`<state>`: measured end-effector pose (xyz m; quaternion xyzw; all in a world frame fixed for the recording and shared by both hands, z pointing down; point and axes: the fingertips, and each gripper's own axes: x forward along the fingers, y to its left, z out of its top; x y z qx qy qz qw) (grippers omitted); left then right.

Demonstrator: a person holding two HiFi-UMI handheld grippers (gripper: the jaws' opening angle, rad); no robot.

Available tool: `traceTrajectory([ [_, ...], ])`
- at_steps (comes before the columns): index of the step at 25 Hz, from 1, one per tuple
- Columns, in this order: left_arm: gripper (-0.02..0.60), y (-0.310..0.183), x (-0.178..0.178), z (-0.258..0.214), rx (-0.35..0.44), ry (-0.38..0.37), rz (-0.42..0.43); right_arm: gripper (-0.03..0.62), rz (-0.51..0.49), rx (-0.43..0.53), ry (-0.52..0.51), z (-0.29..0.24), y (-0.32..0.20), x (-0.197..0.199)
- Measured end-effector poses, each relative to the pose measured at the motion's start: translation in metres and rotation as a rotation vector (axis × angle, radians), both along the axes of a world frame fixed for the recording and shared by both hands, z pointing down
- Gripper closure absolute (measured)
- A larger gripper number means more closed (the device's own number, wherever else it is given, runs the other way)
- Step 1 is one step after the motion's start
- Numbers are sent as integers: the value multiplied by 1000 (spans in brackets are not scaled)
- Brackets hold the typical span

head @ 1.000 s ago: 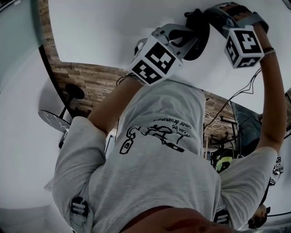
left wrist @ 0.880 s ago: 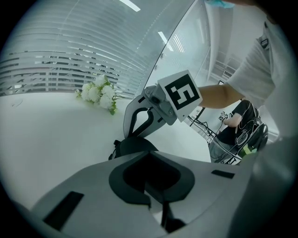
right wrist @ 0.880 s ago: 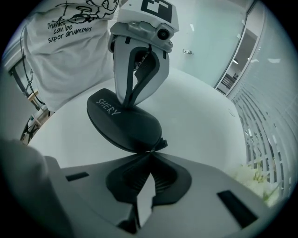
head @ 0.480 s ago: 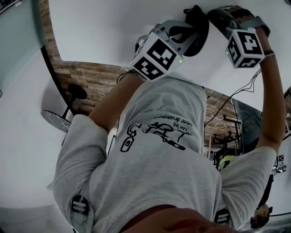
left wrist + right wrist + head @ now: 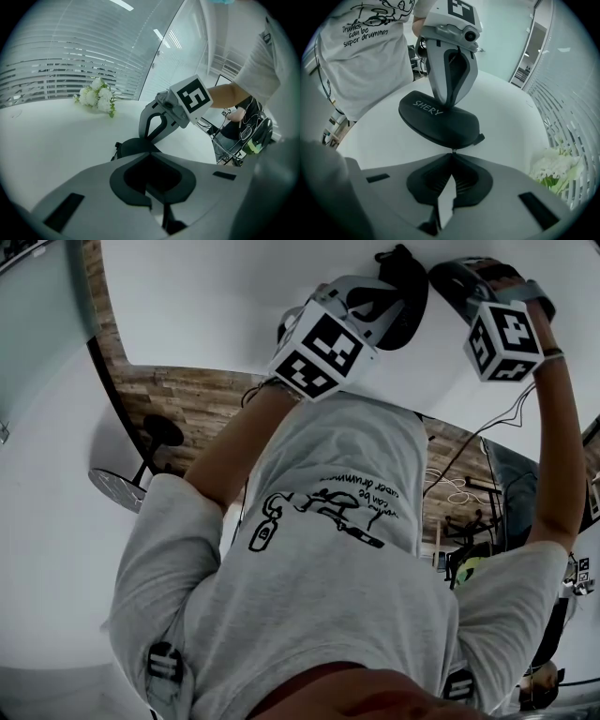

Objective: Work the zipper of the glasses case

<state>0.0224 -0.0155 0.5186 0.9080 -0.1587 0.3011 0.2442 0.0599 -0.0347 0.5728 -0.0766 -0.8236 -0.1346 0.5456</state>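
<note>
White table (image 5: 511, 103): bare top, carrying everything I'm working on.
Glasses case (image 5: 440, 124): black, closed, lying flat on the table between my two claws.
Left gripper (image 5: 446, 106): tips brought together and planted on top of the case, pinning it down.
Right gripper (image 5: 452, 154): jaws closed tight on the zipper pull (image 5: 453, 151), a tiny metal tab at the case's near edge.
Risk one: I judge the pull small enough to slide out of the pads once I drag, leaving me pinching nothing.
Risk two: my left tips bear on a domed surface, so a sideways tug could skid the case out from under them.
Change from a second ago: hardly any. In the head view both claws sit where they did. The right one's marker cube (image 5: 503, 338) has rolled slightly.
</note>
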Motion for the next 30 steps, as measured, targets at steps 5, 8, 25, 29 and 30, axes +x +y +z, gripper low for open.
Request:
traceTrajectory([
  [5, 561, -5, 2, 2, 4, -4, -4, 591, 22, 0, 1, 1, -1, 3],
  [8, 561, -8, 1, 4, 12, -7, -9, 591, 31, -9, -1, 4, 0, 2],
  [25, 561, -3, 5, 6, 48, -31, 1, 591, 71, -95, -14, 5, 55, 2],
  [29, 560, -1, 4, 1, 41, -39, 12, 591, 71, -53, -19, -1, 52, 5],
  [30, 560, -2, 4, 1, 42, -51, 16, 591, 74, -28, -16, -2, 47, 7],
])
